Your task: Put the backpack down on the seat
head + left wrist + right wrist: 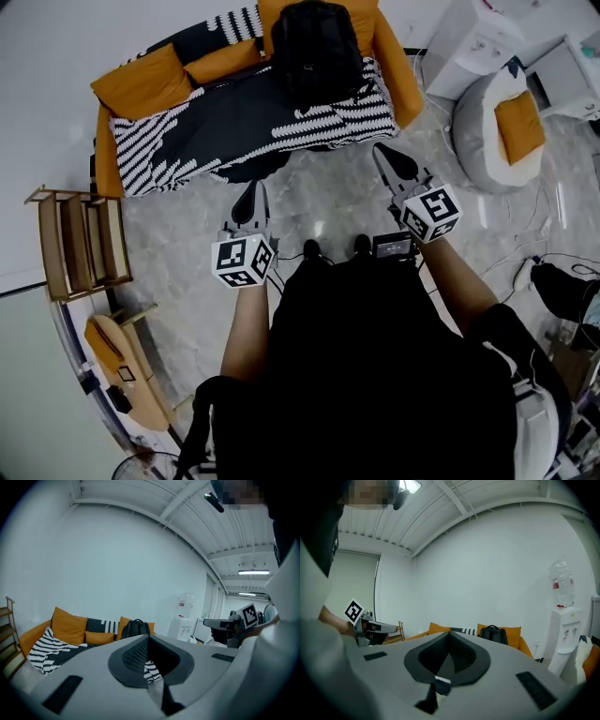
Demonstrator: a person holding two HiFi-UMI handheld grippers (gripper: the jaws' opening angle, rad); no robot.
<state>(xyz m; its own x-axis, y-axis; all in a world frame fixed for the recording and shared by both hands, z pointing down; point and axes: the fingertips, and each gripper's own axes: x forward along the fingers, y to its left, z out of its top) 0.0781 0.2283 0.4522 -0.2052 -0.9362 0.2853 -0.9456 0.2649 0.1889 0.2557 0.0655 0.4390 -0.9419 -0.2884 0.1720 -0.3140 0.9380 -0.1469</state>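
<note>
Black backpack [317,47] standing upright on the seat of the orange sofa [401,84], propped against its back cushion [367,17], so apparently already set down. Left gripper [252,194] and right gripper [387,157]: jaws together, empty, well clear of the seat

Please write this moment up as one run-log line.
backpack: upright on sofa seat | left gripper: shut, empty | right gripper: shut, empty | placement: done

You work in even, bright light from ceiling strip lights [253,572]; shadows are soft. Your gripper views bend and darken at the edges.
</note>
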